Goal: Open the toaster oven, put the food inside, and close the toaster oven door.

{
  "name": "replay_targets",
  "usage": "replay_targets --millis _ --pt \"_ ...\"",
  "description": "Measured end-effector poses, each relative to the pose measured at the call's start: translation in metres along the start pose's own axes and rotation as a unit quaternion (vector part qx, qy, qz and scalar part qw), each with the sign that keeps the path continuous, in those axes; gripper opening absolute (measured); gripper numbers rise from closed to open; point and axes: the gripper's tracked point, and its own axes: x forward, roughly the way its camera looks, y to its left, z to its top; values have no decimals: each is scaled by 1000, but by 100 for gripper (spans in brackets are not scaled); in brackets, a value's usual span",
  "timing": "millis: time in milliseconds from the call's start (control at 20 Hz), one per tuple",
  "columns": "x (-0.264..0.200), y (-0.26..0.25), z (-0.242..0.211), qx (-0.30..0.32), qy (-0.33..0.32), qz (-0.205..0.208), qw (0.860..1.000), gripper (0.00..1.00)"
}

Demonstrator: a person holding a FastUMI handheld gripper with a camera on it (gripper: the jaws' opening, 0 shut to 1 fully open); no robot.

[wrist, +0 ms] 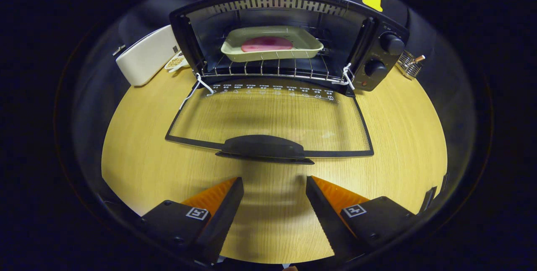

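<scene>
The gripper [275, 183] hangs above the table [138, 153] with its 2 fingers spread wide and nothing between them but bare wood grain. Just ahead of the fingertips lies the handle [264, 148] of the oven door [272, 115], close to them but not touching. The door is folded fully down and lies flat toward the gripper, its glass showing the table through it, with a row of small printed marks along its far edge. White cord [197, 84] is tied at both hinge corners.

Beyond the door stands the oven [377, 40], open. On its wire rack [268, 69] sits a pale tray [272, 43], and in the tray lies the food [267, 44], a flat pinkish-red piece. 2 knobs [391, 43] sit one above the other on the oven's right panel.

To the left of the oven are a white box [144, 57] and, between it and the oven, a small dish [176, 61] of something grainy. Far right of the oven is a small wire item [410, 64], too small to identify.
</scene>
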Motion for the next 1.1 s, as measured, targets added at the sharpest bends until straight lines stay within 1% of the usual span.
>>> replay_targets --millis 50,100,300,450,600,700,850,1100 --pt "3 2 -1 8 3 3 1000 99" --pt "5 3 7 12 -7 0 1000 99" --pt "9 4 16 16 -18 -2 1000 100" --pt "11 2 17 32 -13 -4 999 99" --pt "5 2 21 41 -24 -1 999 98" --pt "-2 2 23 35 -34 1 999 98" --pt "-16 1 28 37 -54 10 998 99" --pt "-33 -1 41 24 -99 13 995 99"
